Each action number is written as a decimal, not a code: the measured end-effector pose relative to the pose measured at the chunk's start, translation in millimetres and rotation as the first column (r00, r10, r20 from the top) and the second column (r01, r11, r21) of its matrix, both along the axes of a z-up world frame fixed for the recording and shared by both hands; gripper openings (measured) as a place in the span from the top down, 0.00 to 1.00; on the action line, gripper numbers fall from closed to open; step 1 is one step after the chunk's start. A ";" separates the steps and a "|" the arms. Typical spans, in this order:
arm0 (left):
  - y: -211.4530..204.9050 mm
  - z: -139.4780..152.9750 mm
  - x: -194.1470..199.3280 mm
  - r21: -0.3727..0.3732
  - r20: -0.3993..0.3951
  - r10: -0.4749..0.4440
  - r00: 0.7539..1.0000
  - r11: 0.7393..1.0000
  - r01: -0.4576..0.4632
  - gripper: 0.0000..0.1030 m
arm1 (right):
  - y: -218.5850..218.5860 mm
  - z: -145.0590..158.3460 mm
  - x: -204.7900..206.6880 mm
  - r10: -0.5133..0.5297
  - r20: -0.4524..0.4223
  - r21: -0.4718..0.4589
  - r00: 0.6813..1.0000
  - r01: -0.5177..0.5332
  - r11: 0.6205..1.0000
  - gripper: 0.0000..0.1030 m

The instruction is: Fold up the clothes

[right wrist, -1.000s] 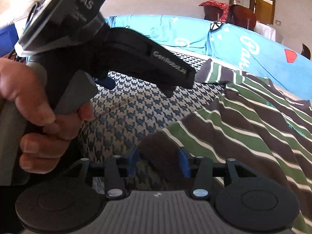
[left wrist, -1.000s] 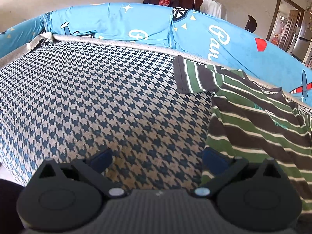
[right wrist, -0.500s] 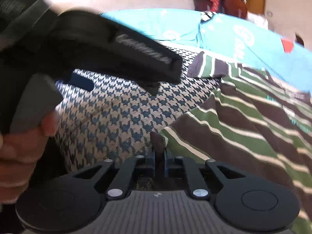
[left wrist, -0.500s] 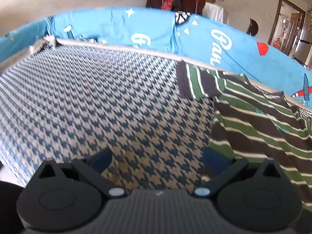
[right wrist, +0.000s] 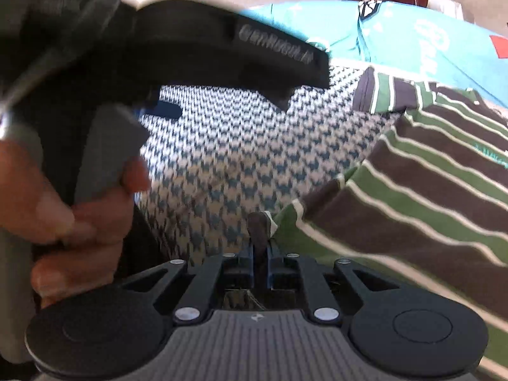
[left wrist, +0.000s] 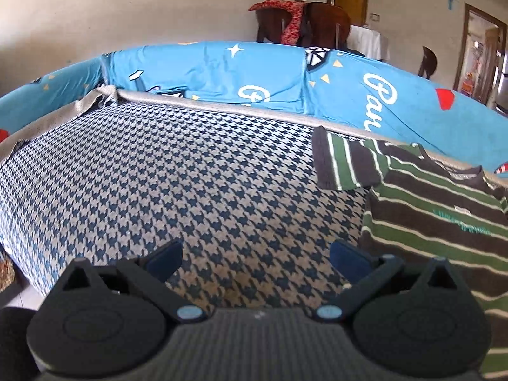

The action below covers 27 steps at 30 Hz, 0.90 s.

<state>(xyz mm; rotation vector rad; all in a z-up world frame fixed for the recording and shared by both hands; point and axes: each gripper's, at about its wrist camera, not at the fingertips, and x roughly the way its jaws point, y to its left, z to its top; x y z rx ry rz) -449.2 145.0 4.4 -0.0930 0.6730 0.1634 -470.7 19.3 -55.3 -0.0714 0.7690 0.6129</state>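
A striped T-shirt (left wrist: 435,209) in green, brown and white lies on the right side of a houndstooth-covered bed (left wrist: 190,184), one short sleeve (left wrist: 343,162) spread toward the bed's middle. My left gripper (left wrist: 255,254) hovers open over the bare cover, just left of the shirt's edge, holding nothing. My right gripper (right wrist: 260,247) is shut on the near bottom corner of the T-shirt (right wrist: 422,197), and a dark tab of cloth pokes up between its blue pads. The left gripper's black body (right wrist: 197,50) and the hand (right wrist: 63,209) holding it fill the left of the right wrist view.
Blue printed cushions (left wrist: 270,82) wall the far side and left of the bed. Beyond them stand dark wooden chairs (left wrist: 317,22) with a red cloth draped over one, a white-covered table and doorways. The bed's left edge (left wrist: 19,254) drops to the floor.
My right gripper shut on the shirt's corner, which a second ago lay loose between open pads. The left gripper tilted slightly upward, still open over the cover.
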 end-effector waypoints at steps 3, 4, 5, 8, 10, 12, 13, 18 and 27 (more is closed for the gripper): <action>-3.9 -1.1 -0.6 0.004 -0.004 -0.025 1.000 1.000 0.025 0.00 | 0.4 -1.8 -0.3 0.004 -0.009 -0.009 1.000 -0.004 1.000 0.79; -5.9 -1.7 -0.3 0.007 -0.004 -0.034 0.999 0.999 0.034 0.00 | -3.1 -0.8 -2.7 -0.014 -0.008 -0.009 1.000 0.014 1.000 0.79; -7.6 -2.2 -0.2 0.011 -0.004 -0.041 0.999 0.999 0.041 0.00 | -6.6 0.2 -5.0 -0.032 -0.007 -0.010 0.999 0.032 0.999 0.79; -11.8 -4.6 -0.6 0.012 -0.010 -0.064 0.998 0.998 0.064 0.00 | -17.1 3.2 -12.0 -0.085 -0.005 -0.011 0.996 0.085 0.996 0.79; -15.2 -7.5 0.8 0.005 -0.021 -0.080 0.997 0.997 0.080 0.00 | -24.1 5.2 -16.7 -0.120 -0.003 -0.012 0.993 0.120 0.993 0.79; -19.6 -10.7 1.2 0.005 -0.032 -0.099 0.995 0.995 0.099 0.00 | -31.1 7.2 -21.4 -0.155 -0.002 -0.013 0.988 0.155 0.988 0.79; -22.2 -12.0 0.7 0.008 -0.036 -0.110 0.993 0.994 0.110 0.00 | -34.6 8.2 -23.8 -0.173 -0.001 -0.013 0.985 0.173 0.985 0.79; -36.7 -17.2 -3.8 0.023 -0.051 -0.172 0.984 0.985 0.173 0.00 | -53.3 13.4 -35.3 -0.264 0.008 -0.017 0.964 0.264 0.964 0.76; -62.9 -28.3 -10.0 0.030 -0.086 -0.293 0.952 0.955 0.296 0.00 | -113.9 24.8 -62.1 -0.484 0.007 -0.017 0.875 0.484 0.875 0.74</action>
